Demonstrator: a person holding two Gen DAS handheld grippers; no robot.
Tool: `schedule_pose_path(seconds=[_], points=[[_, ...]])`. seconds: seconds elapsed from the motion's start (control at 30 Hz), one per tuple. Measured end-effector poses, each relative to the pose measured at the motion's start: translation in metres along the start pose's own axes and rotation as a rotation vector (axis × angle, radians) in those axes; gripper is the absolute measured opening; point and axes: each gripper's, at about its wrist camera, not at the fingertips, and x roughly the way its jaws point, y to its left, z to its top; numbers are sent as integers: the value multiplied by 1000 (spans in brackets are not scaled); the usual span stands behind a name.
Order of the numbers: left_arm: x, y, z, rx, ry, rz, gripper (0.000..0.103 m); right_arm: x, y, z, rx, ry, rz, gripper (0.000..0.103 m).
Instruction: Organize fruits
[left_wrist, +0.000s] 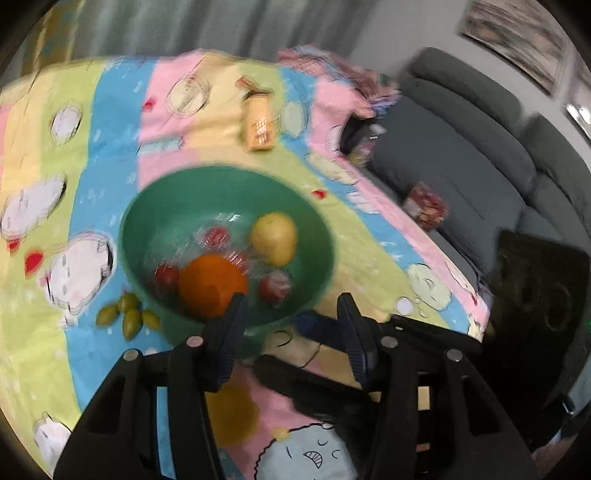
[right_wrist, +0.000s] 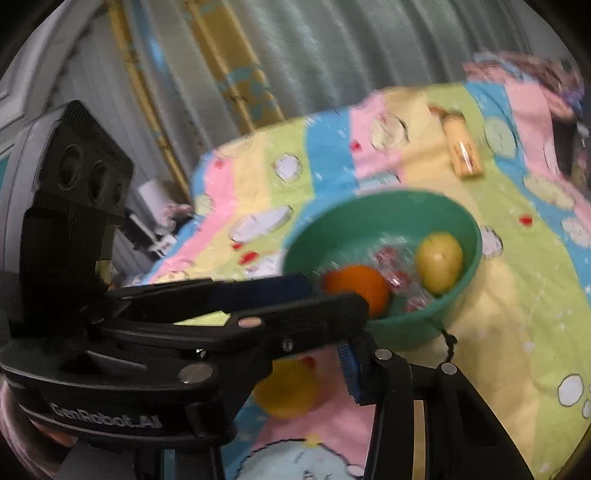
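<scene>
Left wrist view: the left gripper (left_wrist: 291, 314) is hovering with jaws apart and empty at the near rim of the green bowl (left_wrist: 147, 206). An orange (left_wrist: 212, 284), a pear (left_wrist: 274, 238) and wrapped red fruits are sitting inside; small green fruits (left_wrist: 129, 317) are lying just beside it on the striped cloth (left_wrist: 110, 110). Those likely go in next; approaching low and closing gently should help. A grey sofa (left_wrist: 461, 166) is standing behind.

Right wrist view: the left gripper is crossing in front, so I cannot tell how the right jaws are standing. Curtains (right_wrist: 314, 55) are hanging behind.

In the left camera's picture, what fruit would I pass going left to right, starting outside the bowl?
Small green fruits on the cloth, then inside the green bowl: orange, then yellow fruit.
</scene>
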Motion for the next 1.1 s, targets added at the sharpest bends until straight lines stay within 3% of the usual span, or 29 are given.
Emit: schedule_pose_path(seconds=[0.07, 0.17, 0.27, 0.53, 0.73, 0.83, 1.1], points=[[-8, 11, -5, -29, -27, -11, 55, -5, -4, -5, 18, -10, 42, 45], [-17, 21, -15, -30, -24, 43, 66, -7, -6, -11, -11, 29, 36, 60], [-20, 33, -30, -65, 11, 12, 78, 0, -7, -19, -3, 85, 73, 65], [5, 42, -54, -85, 141, 7, 68, 40, 9, -43, -39, 229, 88, 65], [11, 42, -58, -69, 164, 47, 67, 58, 6, -50, -25, 274, 88, 65], [17, 51, -64, -108, 181, 32, 60, 60, 9, -50, -43, 271, 88, 65], [12, 50, -66, -105, 154, 52, 60, 60, 15, -48, -83, 239, 61, 58]])
